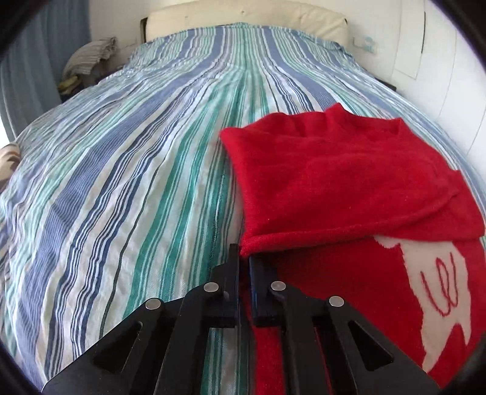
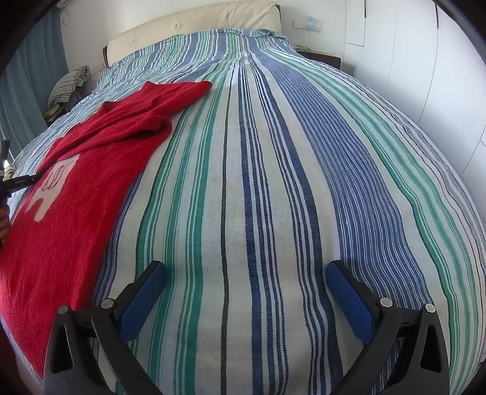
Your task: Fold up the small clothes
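Observation:
A red knitted sweater (image 1: 334,182) with a white animal motif (image 1: 431,291) lies on the striped bedspread (image 1: 136,182). Its left side is folded over the body. My left gripper (image 1: 244,258) is shut on the folded edge of the sweater, low over the bed. In the right wrist view the sweater (image 2: 76,188) lies at the left. My right gripper (image 2: 246,273) is open and empty above bare bedspread (image 2: 273,182), to the right of the sweater. The left gripper (image 2: 18,182) shows at the far left edge there.
A cream padded headboard (image 2: 197,24) stands at the far end of the bed. A pile of cloth (image 1: 88,56) lies left of the bed by blue curtains (image 1: 36,60). White wardrobe doors (image 2: 425,60) run along the right. A dark bedside table (image 2: 322,57) stands by the headboard.

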{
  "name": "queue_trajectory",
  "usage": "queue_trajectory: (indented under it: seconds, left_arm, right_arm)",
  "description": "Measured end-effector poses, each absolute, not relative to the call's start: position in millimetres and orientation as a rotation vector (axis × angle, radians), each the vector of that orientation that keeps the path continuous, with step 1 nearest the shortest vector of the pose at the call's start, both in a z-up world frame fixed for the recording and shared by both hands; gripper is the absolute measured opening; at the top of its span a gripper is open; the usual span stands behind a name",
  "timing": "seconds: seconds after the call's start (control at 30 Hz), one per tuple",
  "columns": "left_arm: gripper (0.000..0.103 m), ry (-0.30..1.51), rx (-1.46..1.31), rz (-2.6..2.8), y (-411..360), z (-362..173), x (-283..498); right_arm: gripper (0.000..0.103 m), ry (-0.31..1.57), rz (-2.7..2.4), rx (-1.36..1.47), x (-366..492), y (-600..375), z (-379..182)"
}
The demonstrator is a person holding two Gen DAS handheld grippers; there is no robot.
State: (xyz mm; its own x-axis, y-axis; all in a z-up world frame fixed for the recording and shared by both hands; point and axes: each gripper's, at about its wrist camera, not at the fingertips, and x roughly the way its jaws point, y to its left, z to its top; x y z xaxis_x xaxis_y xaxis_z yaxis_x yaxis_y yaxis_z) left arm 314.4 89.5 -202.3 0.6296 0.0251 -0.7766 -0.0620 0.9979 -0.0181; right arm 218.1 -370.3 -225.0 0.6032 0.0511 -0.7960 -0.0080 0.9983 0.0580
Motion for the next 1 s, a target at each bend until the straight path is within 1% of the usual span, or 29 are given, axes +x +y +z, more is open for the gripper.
queue_trajectory:
  seconds: [0.13,0.2,0.37,0.43,0.5,0.53,0.57,0.6,0.63,0.67,0.7,0.73,0.8,0.87,1.0]
  left_arm:
    - [0.005,0.906,-0.066,0.03,94.3,-208.3,314.4]
    - [0.008,0.913,-0.09,0.016,97.3,-210.9,314.5]
    - [0.01,0.933,-0.105,-0.018,103.4,-206.7,303.8]
    - [0.014,0.942,-0.1,-0.028,104.9,-203.0,293.3]
    - [0.024,0.947,-0.085,-0.019,107.5,-199.5,278.9]
    - [0.026,0.951,-0.075,-0.013,109.7,-198.1,270.4]
    - [0.038,0.962,-0.051,0.013,111.5,-197.2,259.9]
    - [0.053,0.968,-0.031,0.036,113.1,-195.6,250.5]
    - [0.06,0.968,-0.014,0.06,115.4,-193.7,239.4]
    - [0.07,0.965,-0.003,0.083,117.9,-191.2,227.7]
    - [0.076,0.963,0.003,0.101,120.4,-189.3,216.6]
    - [0.078,0.966,0.005,0.117,122.0,-187.4,206.3]
    - [0.086,0.972,-0.005,0.15,124.8,-186.8,186.4]
    - [0.09,0.979,-0.028,0.185,127.5,-190.1,168.8]
    - [0.095,0.976,-0.139,0.214,141.7,-204.0,144.7]
  right_arm:
    - [0.103,0.922,0.035,0.052,218.3,-371.1,-225.6]
    - [0.103,0.922,0.035,0.052,218.4,-371.2,-225.6]
    - [0.103,0.922,0.034,0.051,218.3,-371.0,-225.6]
    - [0.103,0.922,0.034,0.05,218.3,-371.0,-225.6]
    - [0.103,0.922,0.034,0.05,218.4,-371.0,-225.6]
    - [0.103,0.921,0.033,0.05,218.4,-371.1,-225.6]
    - [0.103,0.921,0.033,0.049,218.8,-370.8,-225.7]
    - [0.103,0.921,0.031,0.047,218.5,-371.0,-225.8]
    - [0.103,0.921,0.03,0.046,218.6,-370.9,-225.7]
    - [0.103,0.92,0.028,0.044,218.7,-370.7,-225.6]
    - [0.103,0.919,0.026,0.042,218.6,-370.5,-225.5]
    - [0.103,0.918,0.023,0.039,218.0,-369.4,-225.1]
    - [0.103,0.916,0.018,0.034,217.6,-368.8,-225.0]
    - [0.103,0.914,0.013,0.03,216.6,-367.1,-225.1]
    - [0.103,0.908,0.0,0.026,214.3,-365.5,-224.9]
